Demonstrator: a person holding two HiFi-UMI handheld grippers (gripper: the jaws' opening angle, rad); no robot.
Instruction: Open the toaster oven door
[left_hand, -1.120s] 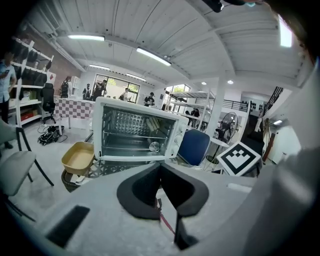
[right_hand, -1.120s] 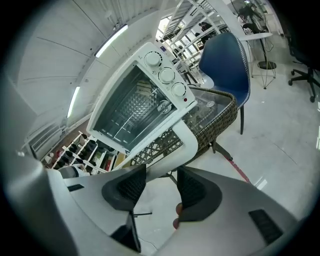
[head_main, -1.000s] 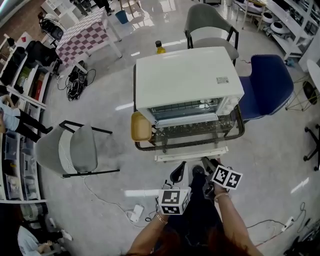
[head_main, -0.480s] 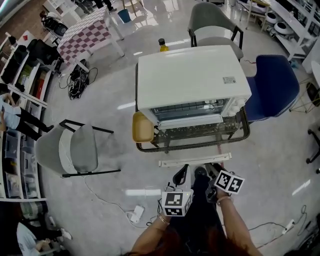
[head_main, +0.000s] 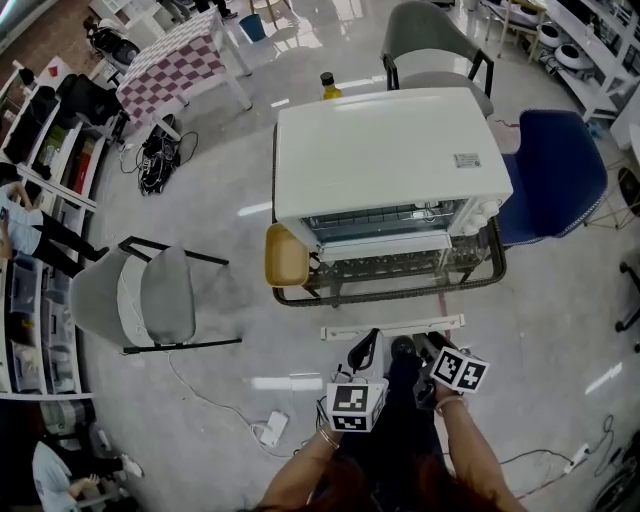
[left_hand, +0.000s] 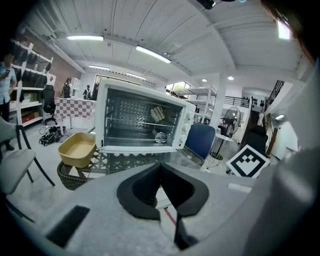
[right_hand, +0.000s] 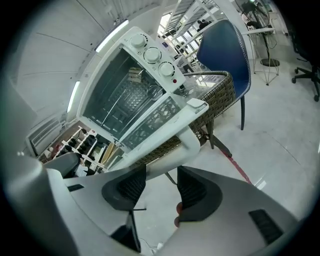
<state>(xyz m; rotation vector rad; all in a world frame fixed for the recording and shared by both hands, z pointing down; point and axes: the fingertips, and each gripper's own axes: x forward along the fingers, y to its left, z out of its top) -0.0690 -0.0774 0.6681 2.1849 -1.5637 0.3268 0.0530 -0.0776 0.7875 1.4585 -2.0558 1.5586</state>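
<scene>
Your right gripper (right_hand: 161, 174) clamps the rounded white door handle (right_hand: 175, 145) of the boxy white toaster oven (head_main: 385, 150), whose glass door tilts open. Your left gripper (left_hand: 160, 166) is closed and empty. The oven sits on a glass-topped wicker table (head_main: 400, 291) over a glossy grey floor (head_main: 200, 200).

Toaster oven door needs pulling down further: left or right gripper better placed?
Right. The right gripper already has the door handle of the toaster oven across its jaws, so it can likely just pull. The left gripper has its jaws together and empty.
</scene>
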